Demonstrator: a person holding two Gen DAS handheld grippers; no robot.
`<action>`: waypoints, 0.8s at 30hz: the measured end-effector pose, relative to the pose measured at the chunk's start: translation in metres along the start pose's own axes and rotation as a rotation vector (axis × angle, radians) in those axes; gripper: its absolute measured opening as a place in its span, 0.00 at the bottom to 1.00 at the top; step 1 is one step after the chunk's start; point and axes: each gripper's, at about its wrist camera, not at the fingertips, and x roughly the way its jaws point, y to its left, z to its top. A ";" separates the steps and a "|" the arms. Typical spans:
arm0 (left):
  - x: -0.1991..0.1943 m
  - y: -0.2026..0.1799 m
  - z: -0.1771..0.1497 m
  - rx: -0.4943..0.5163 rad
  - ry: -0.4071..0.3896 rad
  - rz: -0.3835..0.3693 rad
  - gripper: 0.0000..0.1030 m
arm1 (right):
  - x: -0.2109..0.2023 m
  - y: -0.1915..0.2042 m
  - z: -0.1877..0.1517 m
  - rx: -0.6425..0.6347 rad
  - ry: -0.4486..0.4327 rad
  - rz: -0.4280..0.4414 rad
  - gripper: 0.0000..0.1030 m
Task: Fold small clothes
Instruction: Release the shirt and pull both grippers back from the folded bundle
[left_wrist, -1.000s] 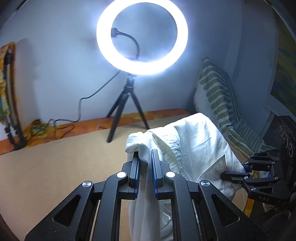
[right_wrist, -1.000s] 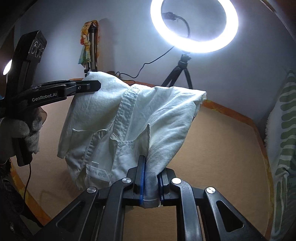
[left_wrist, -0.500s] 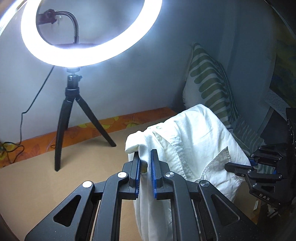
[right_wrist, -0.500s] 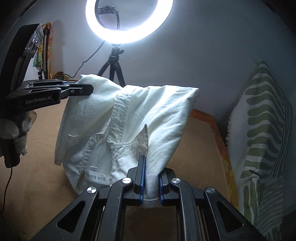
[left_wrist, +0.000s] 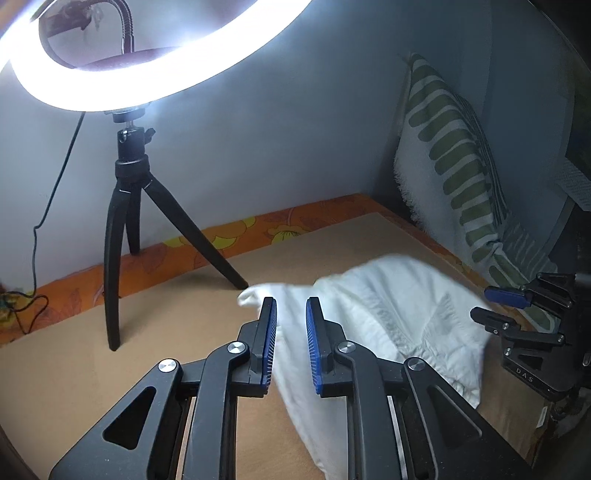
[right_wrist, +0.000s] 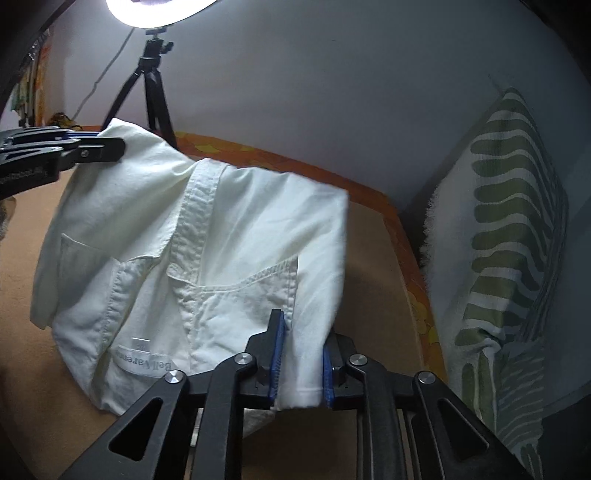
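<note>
1 white shirt (right_wrist: 207, 251), 2 hand-held grippers – left (left_wrist: 290, 306) & right (right_wrist: 300, 325) – jaws opening, cloth between, 1 striped pillow (right_wrist: 506, 229)

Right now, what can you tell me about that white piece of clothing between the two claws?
The white garment looks like small cotton shorts or trousers: a stitched fly placket, pockets and a sewn-in label reading roughly "Bel Varenne". It is wrinkled and slumping toward the tan surface. The left claw and right claw are both opening, each with a fabric edge between its blue pads; in the left view the pads no longer press it.
</note>
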 end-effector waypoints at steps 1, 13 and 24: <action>-0.003 -0.001 0.000 0.005 -0.002 -0.001 0.25 | 0.000 -0.001 -0.001 0.001 0.004 -0.007 0.32; -0.031 -0.011 0.000 0.020 -0.018 0.010 0.67 | -0.045 0.004 -0.009 0.072 -0.090 0.002 0.79; -0.093 -0.014 -0.010 0.026 -0.053 0.043 0.78 | -0.114 0.015 -0.018 0.162 -0.198 0.070 0.91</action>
